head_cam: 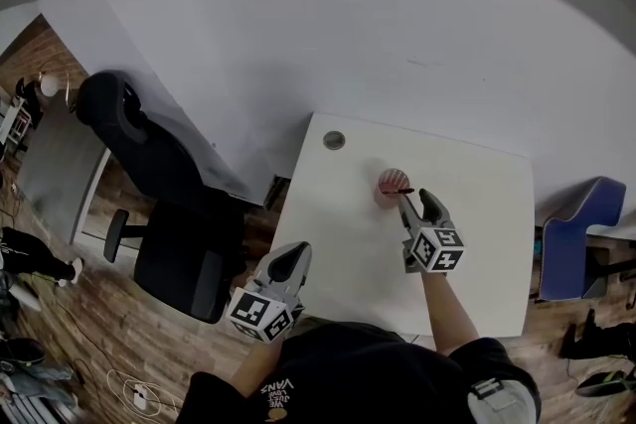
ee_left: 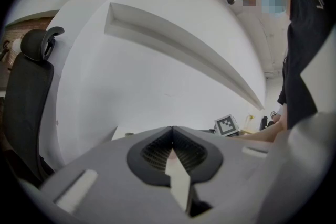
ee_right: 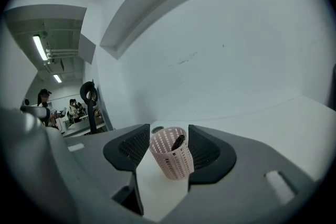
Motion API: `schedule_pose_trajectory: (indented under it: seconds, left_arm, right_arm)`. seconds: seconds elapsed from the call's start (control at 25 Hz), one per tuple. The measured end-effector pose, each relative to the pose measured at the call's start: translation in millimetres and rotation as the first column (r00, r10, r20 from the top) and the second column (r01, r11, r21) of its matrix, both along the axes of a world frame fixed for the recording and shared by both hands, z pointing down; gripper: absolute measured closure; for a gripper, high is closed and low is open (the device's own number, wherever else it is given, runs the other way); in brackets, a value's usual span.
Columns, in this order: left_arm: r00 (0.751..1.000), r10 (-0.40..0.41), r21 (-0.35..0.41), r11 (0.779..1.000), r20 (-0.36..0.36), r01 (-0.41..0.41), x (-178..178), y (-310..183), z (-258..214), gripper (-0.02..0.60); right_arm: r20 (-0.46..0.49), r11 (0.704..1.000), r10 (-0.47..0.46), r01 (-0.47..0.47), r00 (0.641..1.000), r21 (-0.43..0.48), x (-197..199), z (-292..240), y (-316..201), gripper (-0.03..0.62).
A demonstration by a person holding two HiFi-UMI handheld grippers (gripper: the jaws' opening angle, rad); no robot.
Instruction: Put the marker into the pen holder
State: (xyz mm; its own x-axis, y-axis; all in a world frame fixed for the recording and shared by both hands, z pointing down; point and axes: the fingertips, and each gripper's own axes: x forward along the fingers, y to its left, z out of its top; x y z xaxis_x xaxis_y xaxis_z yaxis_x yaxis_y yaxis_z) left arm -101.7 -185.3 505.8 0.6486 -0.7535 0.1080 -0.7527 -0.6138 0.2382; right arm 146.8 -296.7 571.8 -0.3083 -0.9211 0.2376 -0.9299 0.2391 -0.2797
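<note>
My right gripper (head_cam: 417,203) has its jaws spread wide and grips nothing. In the right gripper view the pale pink perforated plastic pen holder (ee_right: 172,157) shows in the gap between the two dark ribbed pads (ee_right: 127,148), with a slit of white to either side, so neither pad presses on it. The cup stands upright on the white rectangular table (head_cam: 477,253), toward the far edge, just ahead of my right jaw tips in the head view.

The dark, slim marker (ee_right: 178,142) is in the holder. It leans against the inner wall, its upper end near the rim on the right-hand side, and its lower part is lost behind the mesh. I see nothing else in the cup.

My left gripper (head_cam: 289,262) is held near the table's near left corner, well apart from the holder. Its jaws are pressed together along their whole length, with nothing between them.

A small round grey grommet (head_cam: 334,140) sits in the tabletop at the far left corner, beyond the holder. A black office chair (head_cam: 169,213) stands off the table's left side.
</note>
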Motion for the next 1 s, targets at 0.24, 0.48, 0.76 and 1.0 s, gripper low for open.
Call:
schedule_pose_trajectory:
  seconds: [0.24, 0.48, 0.76, 1.0]
  left_arm:
    - [0.999, 0.044, 0.010, 0.999, -0.005, -0.044, 14.6, -5.3, -3.1, 0.529]
    - [0.995, 0.098, 0.023, 0.995, -0.004, -0.098, 28.7, -11.7, -7.1, 0.529]
    - [0.988, 0.155, 0.040, 0.987, -0.010, -0.154, 46.1, -19.0, -15.1, 0.529]
    - [0.981, 0.195, 0.044, 0.980, -0.019, -0.194, 60.5, -21.9, -17.9, 0.529]
  right_arm:
    - [0.048, 0.999, 0.000, -0.002, 0.999, 0.051, 3.6, -24.2, 15.4, 0.390]
    - [0.064, 0.993, -0.005, -0.003, 0.998, 0.114, 4.5, -55.0, 35.7, 0.391]
    - [0.085, 0.988, 0.008, -0.021, 0.996, 0.156, 6.1, -79.8, 57.9, 0.391]
    - [0.093, 0.985, 0.019, -0.034, 0.995, 0.168, 6.4, -91.3, 79.7, 0.439]
